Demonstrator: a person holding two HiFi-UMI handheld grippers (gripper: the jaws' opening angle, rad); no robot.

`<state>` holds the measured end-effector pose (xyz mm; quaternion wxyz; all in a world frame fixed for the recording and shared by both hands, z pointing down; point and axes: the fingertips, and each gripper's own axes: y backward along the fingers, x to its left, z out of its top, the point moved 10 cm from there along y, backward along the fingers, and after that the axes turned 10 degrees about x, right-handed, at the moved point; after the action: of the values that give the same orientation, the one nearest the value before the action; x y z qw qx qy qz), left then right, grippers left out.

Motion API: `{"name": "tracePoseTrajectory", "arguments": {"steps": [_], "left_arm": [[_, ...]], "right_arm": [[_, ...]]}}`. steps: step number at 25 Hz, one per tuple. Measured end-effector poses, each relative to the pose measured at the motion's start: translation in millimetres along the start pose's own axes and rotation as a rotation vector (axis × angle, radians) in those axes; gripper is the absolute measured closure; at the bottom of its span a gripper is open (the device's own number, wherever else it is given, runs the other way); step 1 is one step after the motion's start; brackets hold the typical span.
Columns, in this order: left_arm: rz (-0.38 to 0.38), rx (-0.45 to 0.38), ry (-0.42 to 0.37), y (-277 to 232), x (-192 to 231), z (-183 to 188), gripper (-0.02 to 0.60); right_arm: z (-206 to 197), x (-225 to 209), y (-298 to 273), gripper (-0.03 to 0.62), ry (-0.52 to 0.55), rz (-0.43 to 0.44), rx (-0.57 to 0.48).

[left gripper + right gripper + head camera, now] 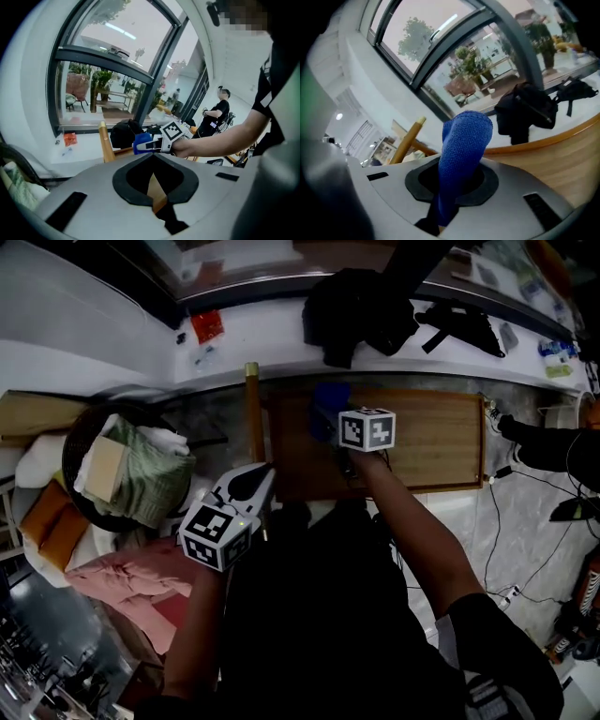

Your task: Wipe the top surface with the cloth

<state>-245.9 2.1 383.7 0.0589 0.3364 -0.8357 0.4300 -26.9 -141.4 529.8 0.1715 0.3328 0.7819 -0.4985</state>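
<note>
The wooden top surface (431,439) lies ahead of me below the windowsill. My right gripper (339,418) reaches over its left end, shut on a blue cloth (330,397) that sticks out past the jaws. In the right gripper view the blue cloth (461,154) stands up between the jaws of the right gripper (450,190), above the wooden top (562,159). My left gripper (255,482) hangs off the table's left front, jaws together with nothing in them. In the left gripper view, the left gripper (154,187) looks toward the cloth (140,141).
A black bag (361,310) sits on the white windowsill (262,338) behind the table. A wooden post (251,409) stands at the table's left end. A round basket (82,442) of fabric and a pink cloth (131,582) lie at the left. Cables (525,521) run over the floor at the right.
</note>
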Motion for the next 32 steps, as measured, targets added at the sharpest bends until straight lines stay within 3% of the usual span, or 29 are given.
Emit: {"name": "tracePoseTrajectory", "arguments": {"steps": [2,5,9,15,20,26,32], "left_arm": [[-0.003,0.006,0.010,8,11,-9,0.572],[-0.004,0.011,0.017,16,22,-18,0.572],[0.004,0.007,0.022,22,30,-23,0.572],[0.009,0.003,0.051,20,32,-29,0.572],[-0.001,-0.001,0.050,8,18,-19,0.572],[0.008,-0.003,0.048,-6,2,-7,0.572],[0.005,0.001,0.039,-24,-19,6,0.572]], "right_arm": [[-8,27,-38,0.533,0.036,0.065,0.078],[-17,51,-77,0.534,0.090,0.093,0.162],[-29,51,-98,0.534,0.077,0.086,0.221],[-27,42,-103,0.533,0.079,0.147,0.254],[-26,37,-101,0.534,0.076,0.122,0.300],[-25,35,-96,0.534,0.185,0.048,0.377],[-26,7,-74,0.537,0.130,0.050,0.363]]}}
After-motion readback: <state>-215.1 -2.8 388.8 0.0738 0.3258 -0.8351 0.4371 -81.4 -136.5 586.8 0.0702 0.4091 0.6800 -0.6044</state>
